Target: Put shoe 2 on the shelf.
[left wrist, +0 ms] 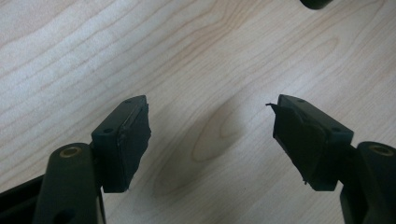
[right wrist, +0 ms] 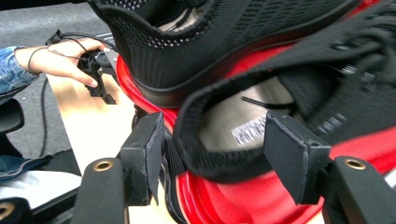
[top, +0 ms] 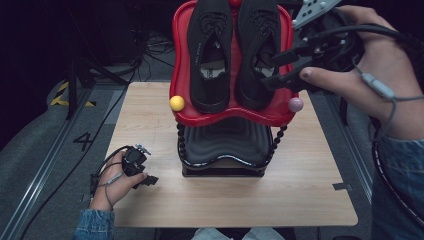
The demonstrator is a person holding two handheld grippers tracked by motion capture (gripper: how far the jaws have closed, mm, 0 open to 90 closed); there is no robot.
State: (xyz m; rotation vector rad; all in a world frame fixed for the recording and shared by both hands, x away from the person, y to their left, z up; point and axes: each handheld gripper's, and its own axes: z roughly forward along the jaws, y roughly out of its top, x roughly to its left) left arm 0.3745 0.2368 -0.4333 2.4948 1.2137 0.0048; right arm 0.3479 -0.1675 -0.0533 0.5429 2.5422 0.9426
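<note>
Two black knit shoes stand side by side on a red tray [top: 182,60], the top tier of a small rack: the left shoe [top: 210,50] and the right shoe [top: 257,55]. My right gripper [top: 267,71] comes in from the right at the right shoe's heel. In the right gripper view the right gripper [right wrist: 217,158] is open, and the right shoe's heel collar [right wrist: 205,140] lies between the jaws with a gap at each pad. My left gripper [top: 145,176] rests low on the table's front left. The left gripper [left wrist: 210,140] is open over bare wood.
Under the red tray sits a black lower tray [top: 225,145], joined to it by beaded posts. A yellow knob [top: 177,103] and a pink knob [top: 295,104] mark the red tray's front corners. The wooden table [top: 310,190] ends close on all sides; cables lie on the floor [top: 85,145].
</note>
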